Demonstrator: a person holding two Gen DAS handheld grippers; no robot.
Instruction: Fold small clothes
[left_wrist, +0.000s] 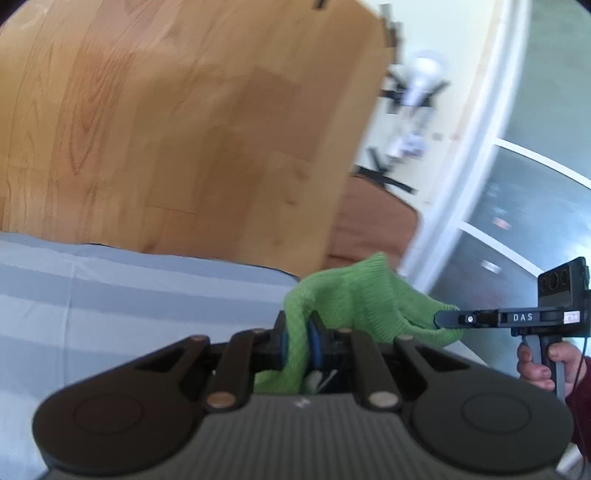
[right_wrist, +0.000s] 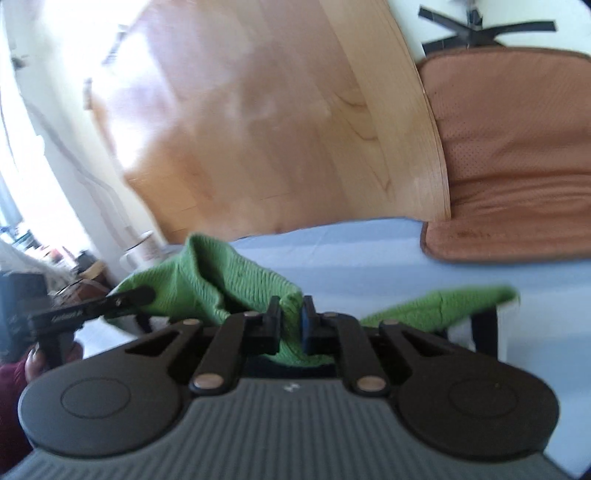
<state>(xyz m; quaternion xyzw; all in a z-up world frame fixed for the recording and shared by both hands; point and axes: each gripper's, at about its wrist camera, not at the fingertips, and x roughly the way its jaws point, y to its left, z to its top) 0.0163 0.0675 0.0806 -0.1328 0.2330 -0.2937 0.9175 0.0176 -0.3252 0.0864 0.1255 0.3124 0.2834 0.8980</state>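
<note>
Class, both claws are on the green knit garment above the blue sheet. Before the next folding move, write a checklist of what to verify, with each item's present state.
1. Left claw shut on the green garment: ok.
2. Right claw shut on the garment: ok.
3. Garment lifted off the blue sheet: ok, though whether its hanging end is clear, cannot tell.
4. Garment spread flat between the claws: not ok, it sags bunched.
5. Which edges or corners are pinched: cannot tell.

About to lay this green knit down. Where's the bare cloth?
Bare blue sheet lies left of the left gripper, up to the wooden floor edge. More lies ahead of the right gripper, bordered by the brown cushion. Between the grippers, the green knit crowds it.
</note>
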